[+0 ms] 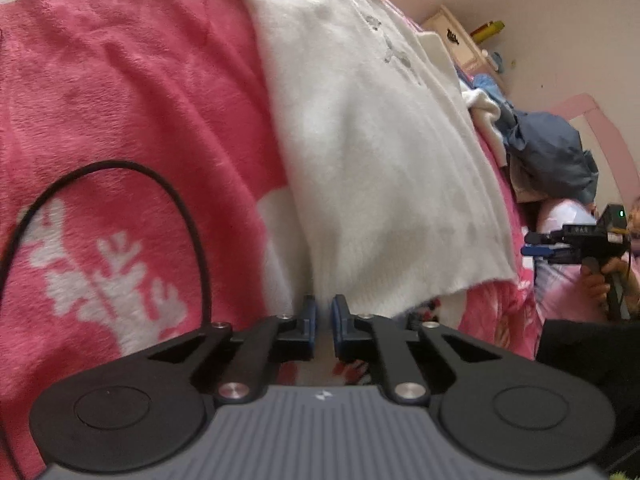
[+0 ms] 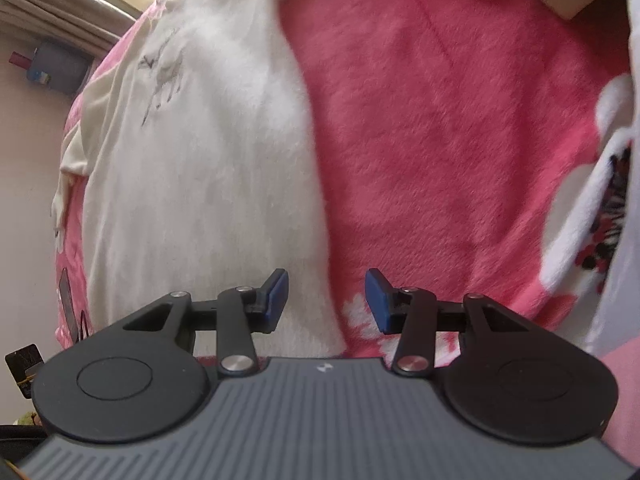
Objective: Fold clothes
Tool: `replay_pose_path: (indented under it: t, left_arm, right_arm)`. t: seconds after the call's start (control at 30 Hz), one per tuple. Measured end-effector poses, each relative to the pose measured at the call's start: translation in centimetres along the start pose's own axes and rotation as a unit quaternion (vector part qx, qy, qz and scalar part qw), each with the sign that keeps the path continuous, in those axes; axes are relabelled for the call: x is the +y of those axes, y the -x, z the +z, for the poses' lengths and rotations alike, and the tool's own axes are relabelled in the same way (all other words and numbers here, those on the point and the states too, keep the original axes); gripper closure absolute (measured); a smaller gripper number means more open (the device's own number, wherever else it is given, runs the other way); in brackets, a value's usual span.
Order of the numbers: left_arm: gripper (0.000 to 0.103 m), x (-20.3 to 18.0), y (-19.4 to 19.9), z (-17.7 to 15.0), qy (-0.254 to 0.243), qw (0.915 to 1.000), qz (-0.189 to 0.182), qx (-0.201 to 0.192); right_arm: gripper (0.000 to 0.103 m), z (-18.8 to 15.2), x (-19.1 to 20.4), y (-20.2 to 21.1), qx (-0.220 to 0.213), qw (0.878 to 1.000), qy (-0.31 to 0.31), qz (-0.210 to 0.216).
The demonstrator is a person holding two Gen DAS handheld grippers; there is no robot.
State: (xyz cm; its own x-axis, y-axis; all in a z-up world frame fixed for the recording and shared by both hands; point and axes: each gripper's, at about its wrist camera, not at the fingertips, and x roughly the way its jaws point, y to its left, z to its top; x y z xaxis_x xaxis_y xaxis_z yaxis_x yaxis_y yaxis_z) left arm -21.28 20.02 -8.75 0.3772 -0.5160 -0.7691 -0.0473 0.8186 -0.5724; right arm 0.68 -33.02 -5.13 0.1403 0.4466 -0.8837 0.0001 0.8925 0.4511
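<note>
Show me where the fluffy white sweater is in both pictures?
Left wrist view: the fluffy white sweater runs down the middle, right of centre, ending just above the left hand-held gripper.
Right wrist view: the sweater fills the left half.
Shared landmark: the pink fleece blanket under it.

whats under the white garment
The white garment lies on a pink blanket with white patterns, which shows on both sides of it and past its hem. The blanket beneath the garment itself is covered, so anything there cannot be seen.
</note>
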Motion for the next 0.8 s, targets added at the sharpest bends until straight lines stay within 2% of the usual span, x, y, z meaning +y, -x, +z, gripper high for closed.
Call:
replay_pose_path:
  t: [0.1, 0.23, 0.37, 0.5, 0.8]
  left_arm:
    - [0.095, 0.3, 0.0, -0.3, -0.009, 0.9997, 0.013, 0.019]
    - [0.094, 0.5, 0.6, 0.0, 0.003, 0.9999, 0.009, 0.006]
    - [0.081, 0.6, 0.8, 0.7, 0.028, 0.9995, -0.003, -0.013]
    - [0.077, 0.5, -0.2, 1.6, 0.044, 0.9987, -0.015, -0.02]
    - [0.079, 0.2, -2.1, 1.6, 0.042, 0.9986, -0.021, -0.026]
  right_arm:
    - [0.061, -0.1, 0.1, -0.3, 0.009, 1.0, 0.003, 0.001]
    - [0.061, 0.0, 0.0, -0.2, 0.008, 1.0, -0.006, 0.006]
    - [0.061, 0.0, -0.2, -0.1, 0.007, 1.0, -0.016, 0.011]
    - [0.061, -0.1, -0.6, -0.5, 0.012, 0.999, -0.031, 0.022]
    - [0.061, 0.2, -1.3, -2.3, -0.01, 0.999, -0.046, 0.026]
